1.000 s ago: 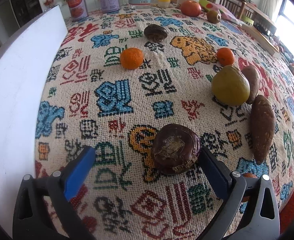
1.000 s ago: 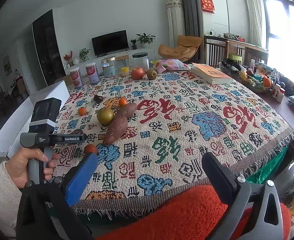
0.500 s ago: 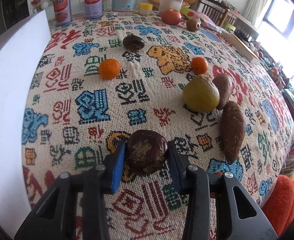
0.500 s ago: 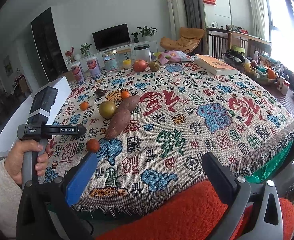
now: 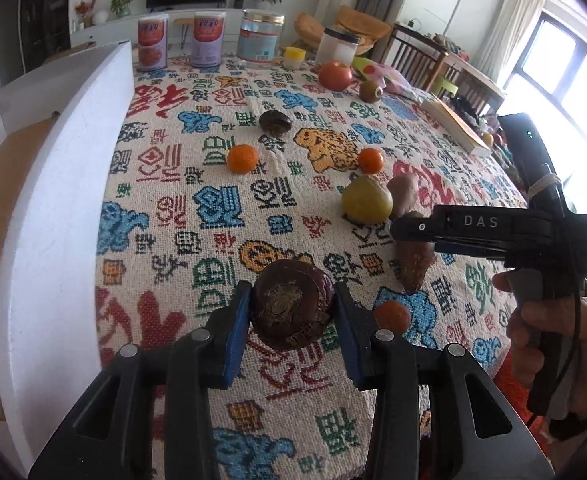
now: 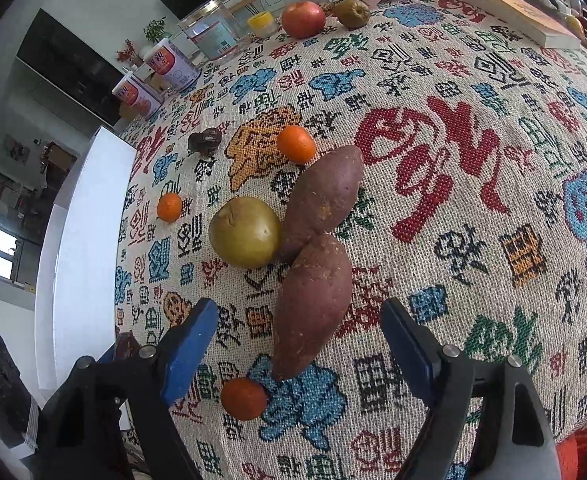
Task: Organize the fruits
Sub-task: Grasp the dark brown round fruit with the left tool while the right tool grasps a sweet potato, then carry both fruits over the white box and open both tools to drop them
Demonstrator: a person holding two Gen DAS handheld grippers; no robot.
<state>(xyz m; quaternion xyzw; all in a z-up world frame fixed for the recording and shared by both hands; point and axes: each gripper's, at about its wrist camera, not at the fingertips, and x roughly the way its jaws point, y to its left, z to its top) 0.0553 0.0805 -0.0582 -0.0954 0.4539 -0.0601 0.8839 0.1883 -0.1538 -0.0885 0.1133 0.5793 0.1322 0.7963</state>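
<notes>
My left gripper (image 5: 291, 312) is shut on a dark purple round fruit (image 5: 291, 304) and holds it just above the patterned tablecloth. My right gripper (image 6: 299, 328) is open, its fingers either side of the near sweet potato (image 6: 313, 300) without touching it. A second sweet potato (image 6: 325, 196) and a yellow-green pear (image 6: 245, 232) lie just behind. Small oranges lie on the cloth (image 6: 243, 398) (image 6: 295, 143) (image 6: 169, 207). Another dark fruit (image 5: 274, 122) lies farther back. The right gripper's body (image 5: 493, 232) shows in the left wrist view.
A white cardboard box (image 5: 53, 200) stands along the table's left edge. At the back are two cans (image 5: 152, 42), a clear jar (image 5: 262, 40), a red apple (image 6: 303, 19), a brown pear (image 6: 352, 12) and a book (image 6: 521, 12).
My left gripper closed on the dark purple fruit and lifted it slightly. My right gripper moved from off the table's front edge to over the near sweet potato.
</notes>
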